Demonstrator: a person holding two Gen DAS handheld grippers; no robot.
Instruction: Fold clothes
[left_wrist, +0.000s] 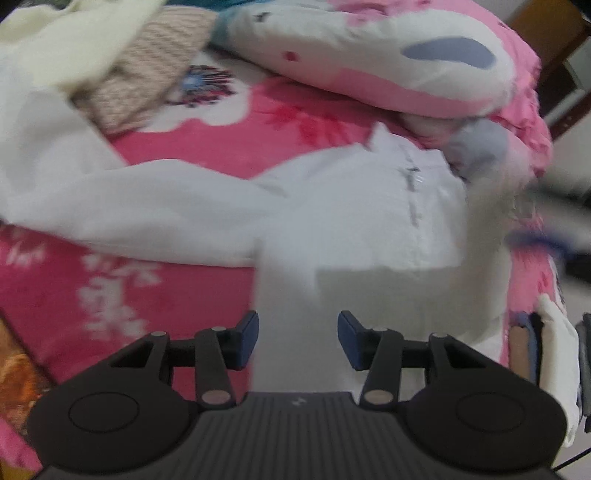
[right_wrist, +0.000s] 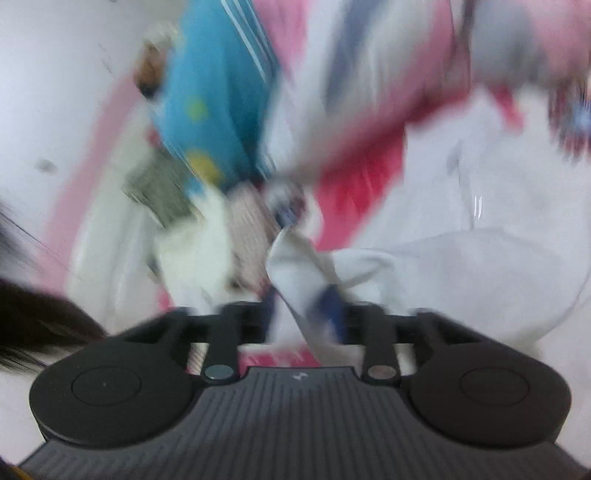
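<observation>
White garment (left_wrist: 354, 206) between left gripper (left_wrist: 298, 338) pads.

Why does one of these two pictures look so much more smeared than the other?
Right wrist view: heavy motion blur streaks the blue garment and pink bedding; only the right gripper, pinching white cloth, stays fairly crisp. Left wrist view: milder blur, the white shirt readable, edges bent by fisheye.

Pink floral blanket (left_wrist: 207, 140) covers the bed. Rolled pink-and-white quilt (left_wrist: 388, 55) lies at 1 o'clock in the left wrist view, bearing a grey-blue patch. Wooden furniture (left_wrist: 546, 33) shows at the 2 o'clock corner. In the blurred right wrist view, a blue pillow (right_wrist: 210, 96) with yellow spots sits at 11 o'clock.
</observation>
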